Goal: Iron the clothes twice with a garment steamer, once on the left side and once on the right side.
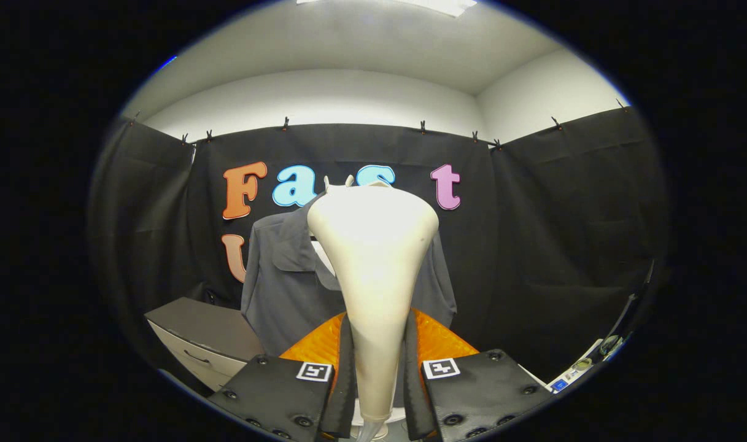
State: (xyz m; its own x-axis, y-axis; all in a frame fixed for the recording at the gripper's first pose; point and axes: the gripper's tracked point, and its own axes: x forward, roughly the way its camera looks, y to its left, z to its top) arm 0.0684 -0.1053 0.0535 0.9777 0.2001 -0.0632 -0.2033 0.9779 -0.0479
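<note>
My gripper (378,368) is shut on the cream-white garment steamer (373,258), both black fingers (347,368) pressing its narrow handle from either side. The steamer stands upright between the fingers and its wide head rises in front of the shirt. A grey button-up shirt (287,282) hangs on a hanger against the black wall beyond the steamer. Its left half with a chest pocket shows to the left of the steamer head; a strip of its right side (442,282) shows past the head. The middle of the shirt is hidden behind the steamer.
A grey-topped white drawer cabinet (204,341) stands low to the left of the shirt. An orange surface (437,341) lies just behind the fingers. Small items and a cable (600,353) sit low at the right wall.
</note>
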